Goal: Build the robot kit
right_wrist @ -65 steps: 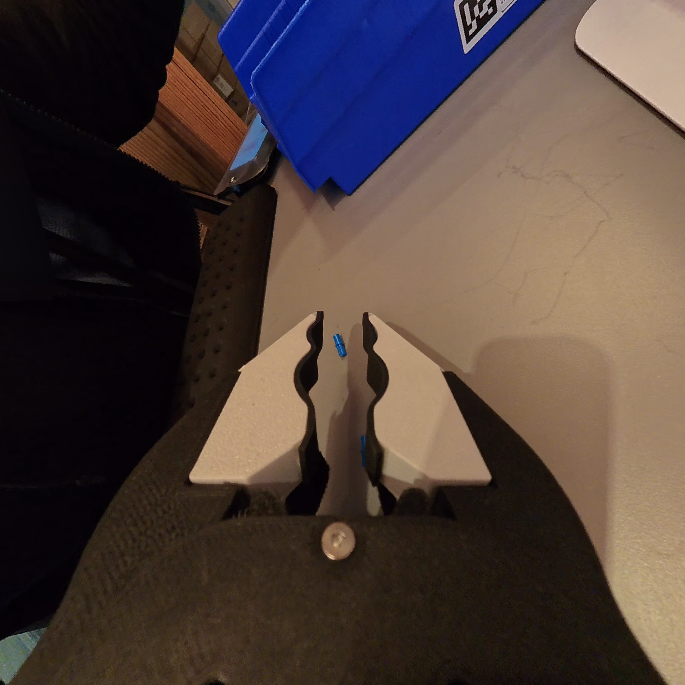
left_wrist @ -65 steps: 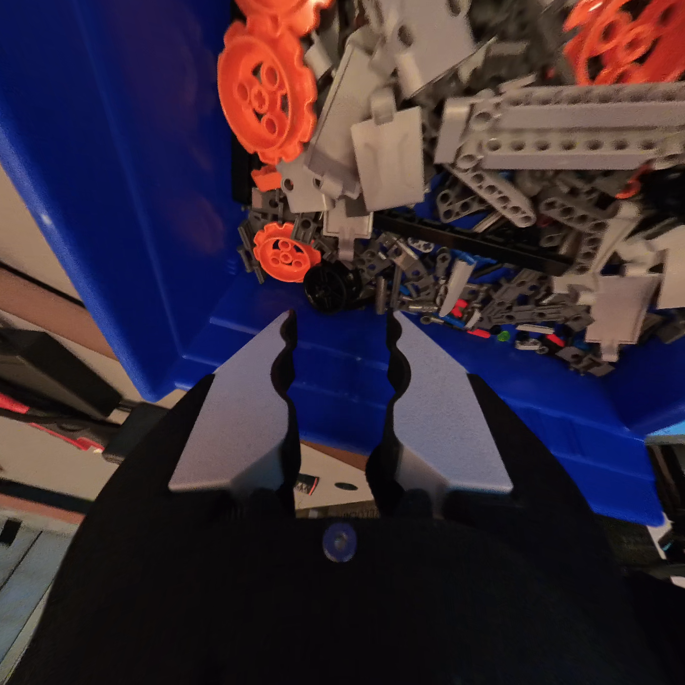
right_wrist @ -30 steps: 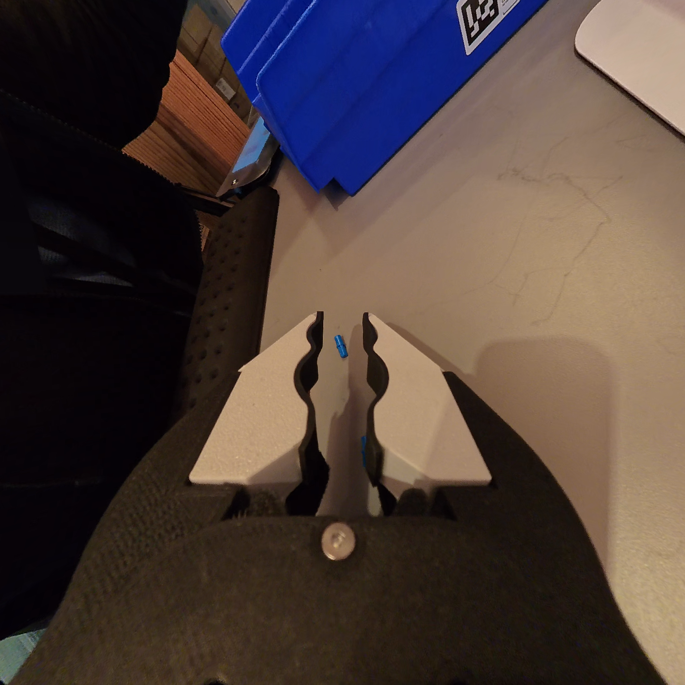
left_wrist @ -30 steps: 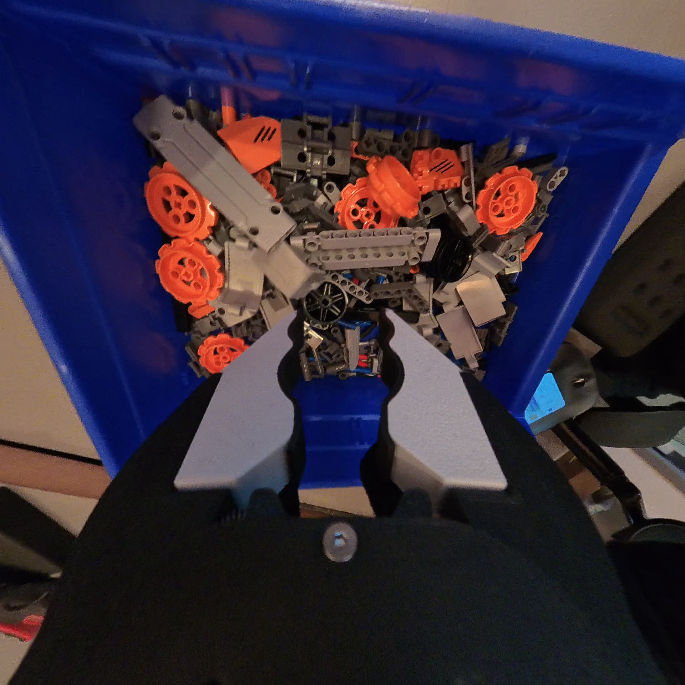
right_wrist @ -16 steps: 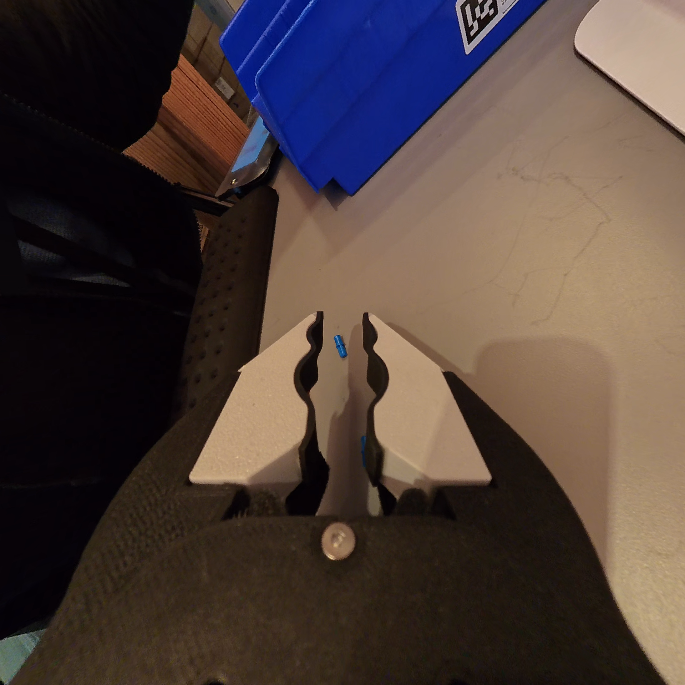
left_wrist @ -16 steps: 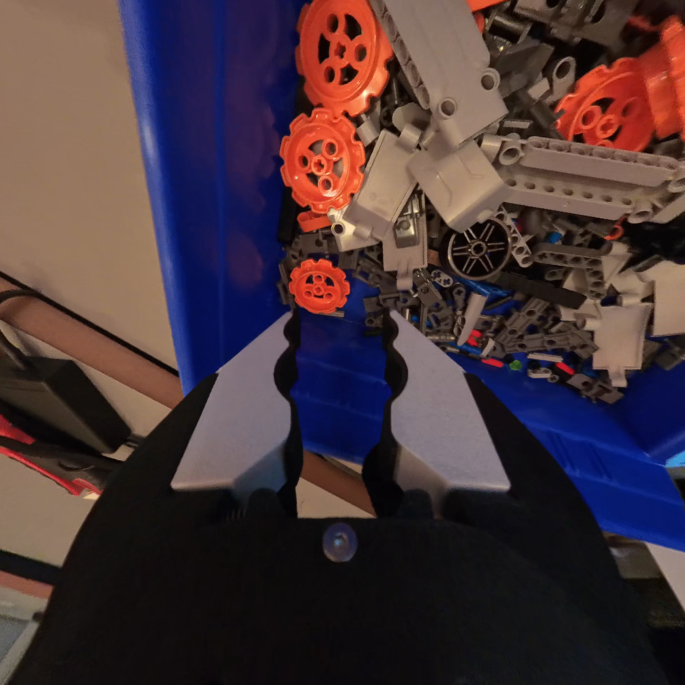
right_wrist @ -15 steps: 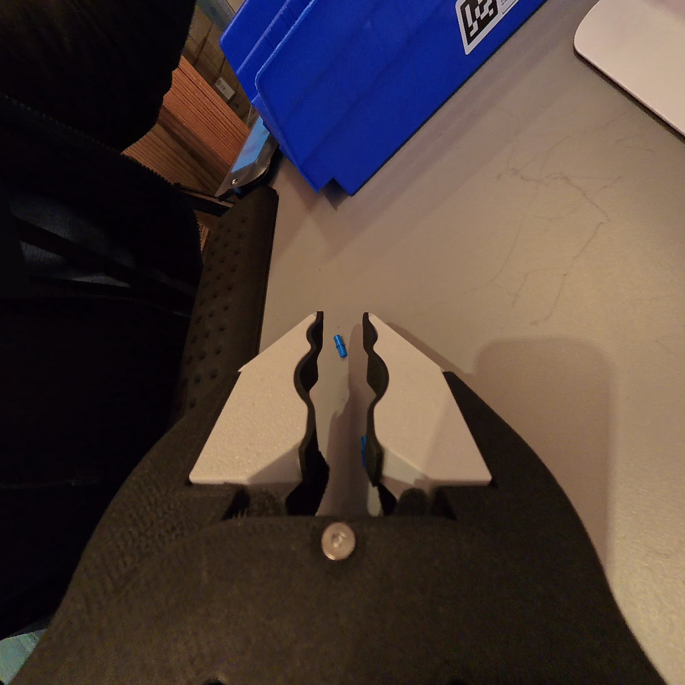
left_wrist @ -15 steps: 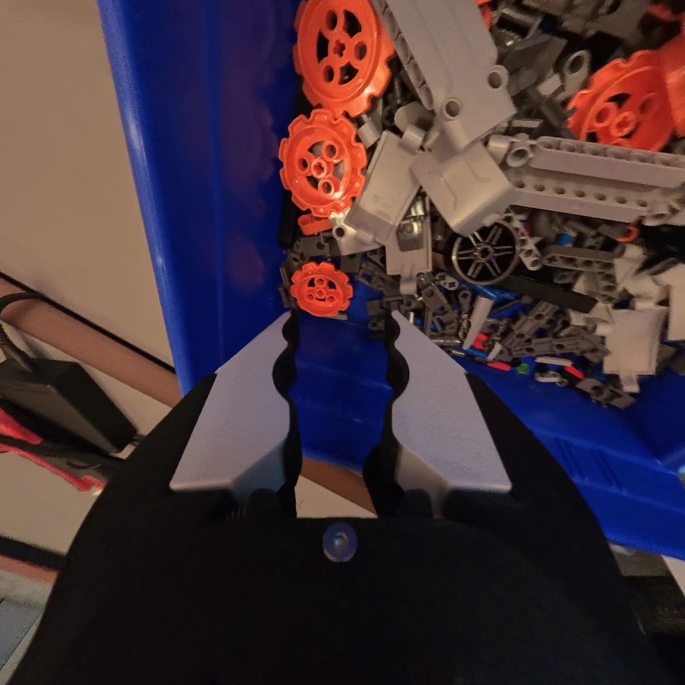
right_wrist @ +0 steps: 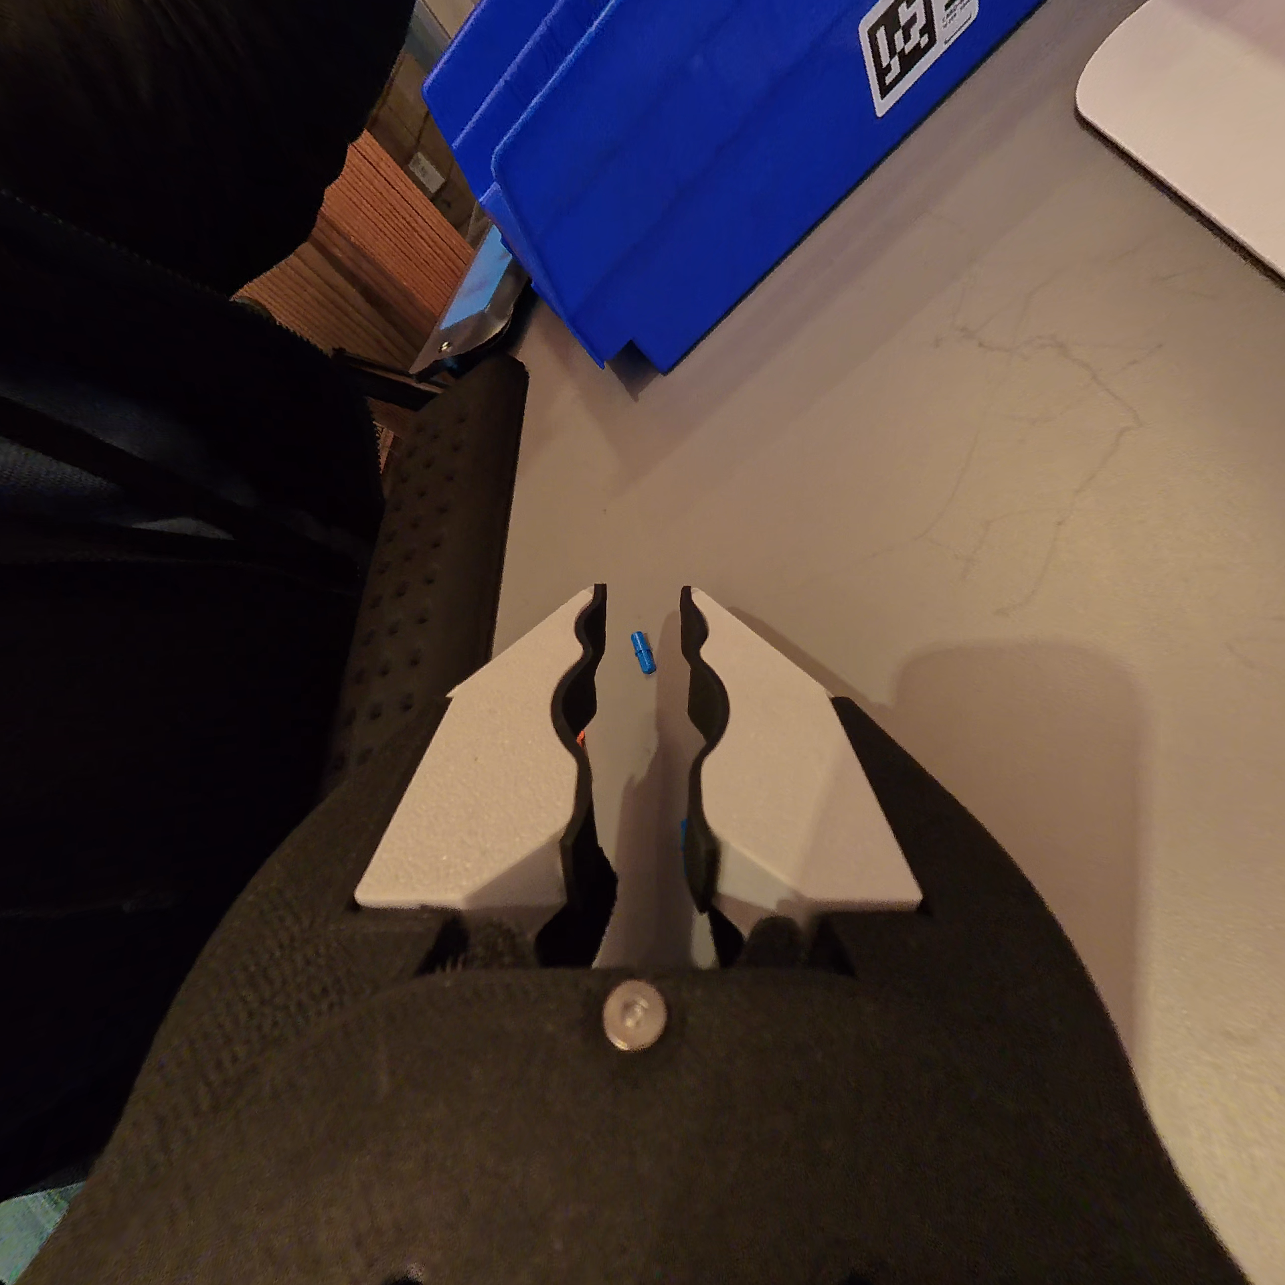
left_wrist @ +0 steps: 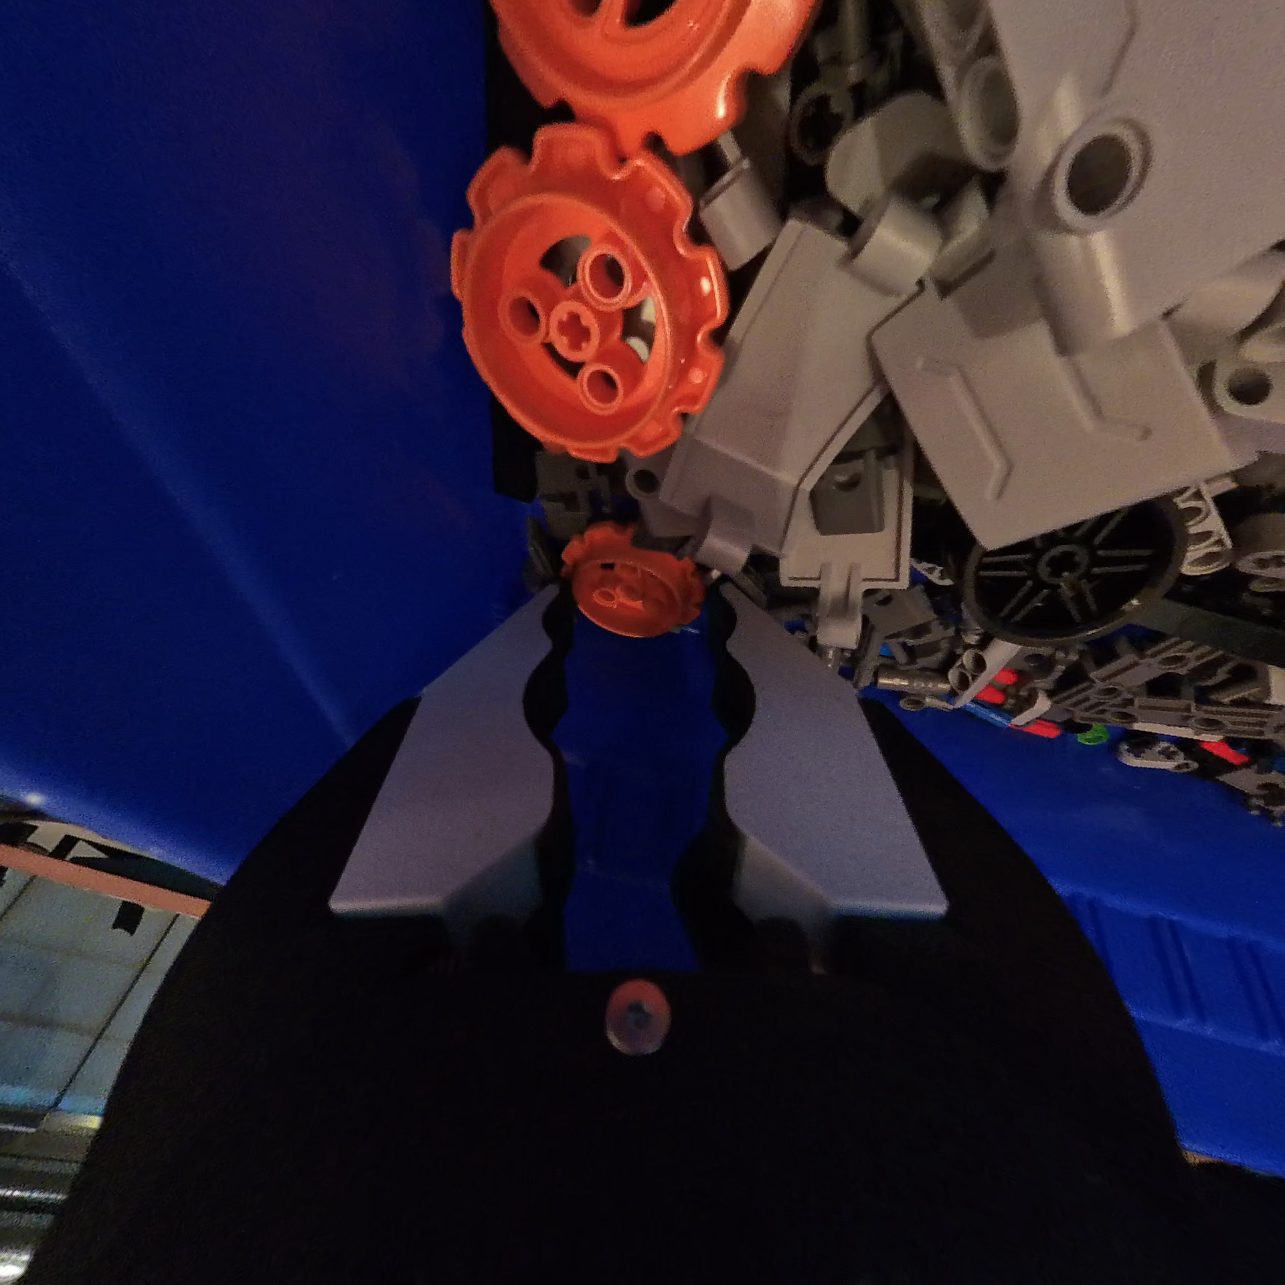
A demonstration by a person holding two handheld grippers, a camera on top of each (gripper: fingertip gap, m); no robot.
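Orange gear [left_wrist: 631, 590], the smallest of 3 toothed orange pieces in the left wrist view, sits right at the tips of the left gripper [left_wrist: 634, 606], whose jaws stand wide apart with one tip on either side of it. Whether the tips touch the gear I cannot tell. It lies in the corner of a blue bin [left_wrist: 229, 389], close against the bin's left wall. Just above it rests a larger orange sprocket wheel [left_wrist: 587, 327], and another orange wheel [left_wrist: 650, 55] is cut off by the top edge. To the right, grey panels [left_wrist: 786, 431] and beams are heaped together (a dense, tangled pile), with a black spoked wheel [left_wrist: 1067, 567] beneath them and small dark, red and blue bits scattered along the bin floor.

In the right wrist view, the right gripper [right_wrist: 643, 591] hovers over a pale tabletop [right_wrist: 939, 487], jaws narrowly parted and holding nothing. A tiny blue pin [right_wrist: 644, 652] lies on the table between the 2 fingers, apart from both. Farther off, stacked blue bins [right_wrist: 660, 174] with a black-and-white sticker [right_wrist: 914, 49] sit on the table. A flat white object [right_wrist: 1196, 111] shows at the upper right corner. A black perforated pad [right_wrist: 445, 542] runs along the table's left edge.
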